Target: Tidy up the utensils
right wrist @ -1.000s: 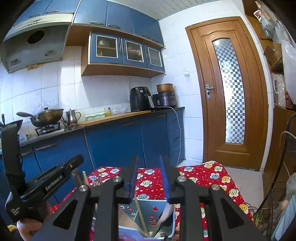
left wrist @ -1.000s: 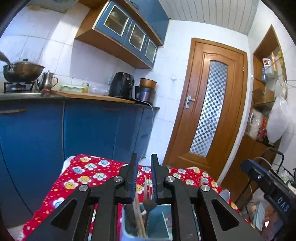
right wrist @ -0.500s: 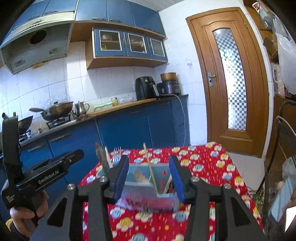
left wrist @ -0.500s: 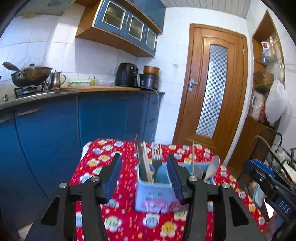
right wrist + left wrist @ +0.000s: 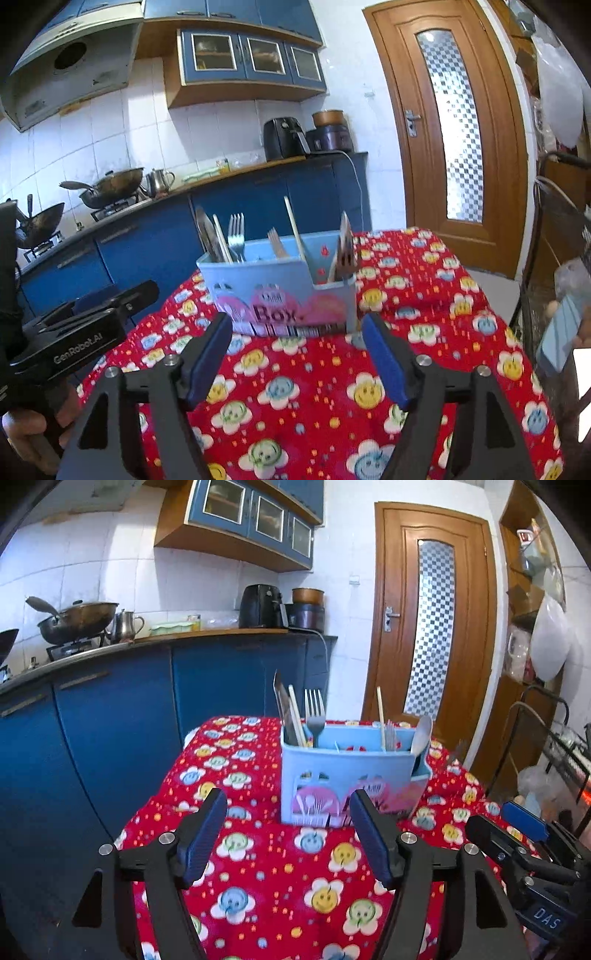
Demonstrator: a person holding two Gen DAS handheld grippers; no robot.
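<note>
Left wrist view shows my left gripper (image 5: 288,834) pulled back from the blue box (image 5: 347,771), jaws just opened wide, holding nothing. My right gripper (image 5: 297,356) did likewise. Utensils (image 5: 314,716) stand inside it mid-table, so sorting looks finished.

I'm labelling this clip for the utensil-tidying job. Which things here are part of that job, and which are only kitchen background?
Part of the job:
- blue utensil box
- fork
- knife
- chopsticks
- spoon
- left gripper, open and empty
- right gripper, open and empty

Only background:
- wok
- kettle
- air fryer
- door
- red tablecloth
</note>
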